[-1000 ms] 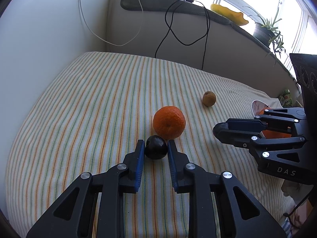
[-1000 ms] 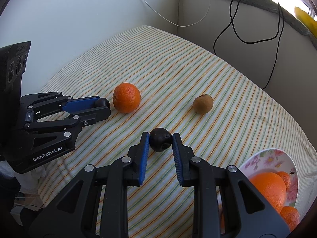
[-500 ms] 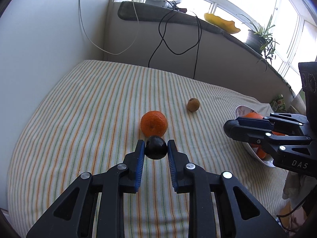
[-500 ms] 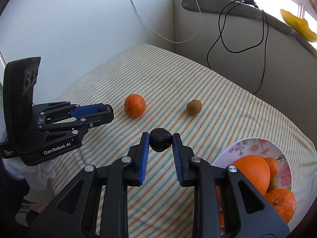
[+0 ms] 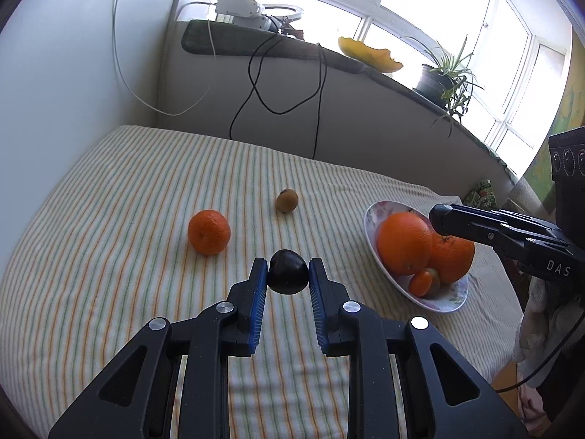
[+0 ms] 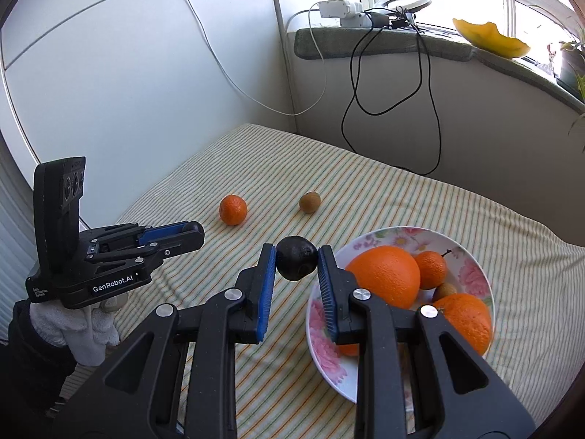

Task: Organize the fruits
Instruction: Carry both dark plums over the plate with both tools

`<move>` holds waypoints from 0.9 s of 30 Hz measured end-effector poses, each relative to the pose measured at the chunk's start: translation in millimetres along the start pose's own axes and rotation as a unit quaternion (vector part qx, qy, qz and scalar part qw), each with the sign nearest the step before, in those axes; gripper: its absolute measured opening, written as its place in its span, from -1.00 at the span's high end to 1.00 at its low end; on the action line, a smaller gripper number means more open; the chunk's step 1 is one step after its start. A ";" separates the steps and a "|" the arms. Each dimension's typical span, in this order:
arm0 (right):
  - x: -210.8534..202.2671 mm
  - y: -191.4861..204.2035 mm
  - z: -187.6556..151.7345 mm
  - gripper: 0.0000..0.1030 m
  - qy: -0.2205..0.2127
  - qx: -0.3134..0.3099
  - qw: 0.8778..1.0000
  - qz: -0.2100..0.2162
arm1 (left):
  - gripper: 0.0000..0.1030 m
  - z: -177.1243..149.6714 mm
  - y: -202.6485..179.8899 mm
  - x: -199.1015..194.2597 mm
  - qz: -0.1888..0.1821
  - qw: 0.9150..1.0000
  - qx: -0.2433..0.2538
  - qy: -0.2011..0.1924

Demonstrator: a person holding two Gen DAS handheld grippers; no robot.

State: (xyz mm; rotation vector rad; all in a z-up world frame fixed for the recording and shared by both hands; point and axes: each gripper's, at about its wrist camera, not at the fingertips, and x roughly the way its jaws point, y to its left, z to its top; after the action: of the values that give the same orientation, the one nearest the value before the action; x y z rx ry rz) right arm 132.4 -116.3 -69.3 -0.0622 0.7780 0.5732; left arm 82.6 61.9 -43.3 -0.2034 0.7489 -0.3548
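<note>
Plums: left gripper pinches 1 dark plum, right gripper another plum; both round, axis unclear.

A home, most likely a glazed balcony or sunroom: striped tablecloth on the table, wide windows, potted plant on the padded sill, floral fruit plate, loose cables hanging down the wall.

Black left gripper, blue ribbed pads, silver screws
</note>
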 end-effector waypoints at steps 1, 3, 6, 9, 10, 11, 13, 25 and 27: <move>-4.7 -4.5 -0.4 0.52 -0.003 0.004 1.000 -0.003 | 0.59 0.4 -5.3 0.6 -0.005 1.000 0.004 0.000; -13.9 -13.7 -1.8 0.52 -0.009 0.011 1.000 -0.011 | 0.59 1.0 -14.5 2.3 -0.013 1.000 0.010 0.001; -26.9 -26.3 -4.7 0.52 -0.016 0.022 0.999 -0.023 | 0.59 -0.1 -28.8 4.9 -0.027 0.999 0.019 0.003; -36.8 -36.7 -7.3 0.52 -0.023 0.032 0.999 -0.035 | 0.59 -0.6 -43.3 9.3 -0.041 0.999 0.030 0.007; -39.6 -40.1 -8.1 0.52 -0.024 0.034 0.998 -0.038 | 0.59 -1.2 -48.3 10.4 -0.045 0.998 0.034 0.008; -42.1 -43.4 -8.8 0.52 -0.026 0.036 0.998 -0.041 | 0.59 -1.7 -53.3 11.6 -0.049 0.998 0.037 0.009; -46.3 -49.2 -10.5 0.52 -0.028 0.040 0.998 -0.046 | 0.59 -2.2 -63.1 14.3 -0.058 0.997 0.044 0.012; -50.9 -88.7 -19.1 0.52 -0.024 0.068 0.995 -0.069 | 0.59 -2.5 -106.5 31.5 -0.091 0.993 0.072 0.024; -47.4 -97.2 -19.1 0.52 -0.020 0.074 0.994 -0.072 | 0.59 -3.0 -112.9 34.3 -0.095 0.992 0.076 0.026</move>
State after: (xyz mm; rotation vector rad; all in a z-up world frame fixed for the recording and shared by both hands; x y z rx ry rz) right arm 142.7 -225.6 -65.7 0.0297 0.7686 0.3785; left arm 76.4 -55.5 -32.5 -0.1219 0.7528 -0.5990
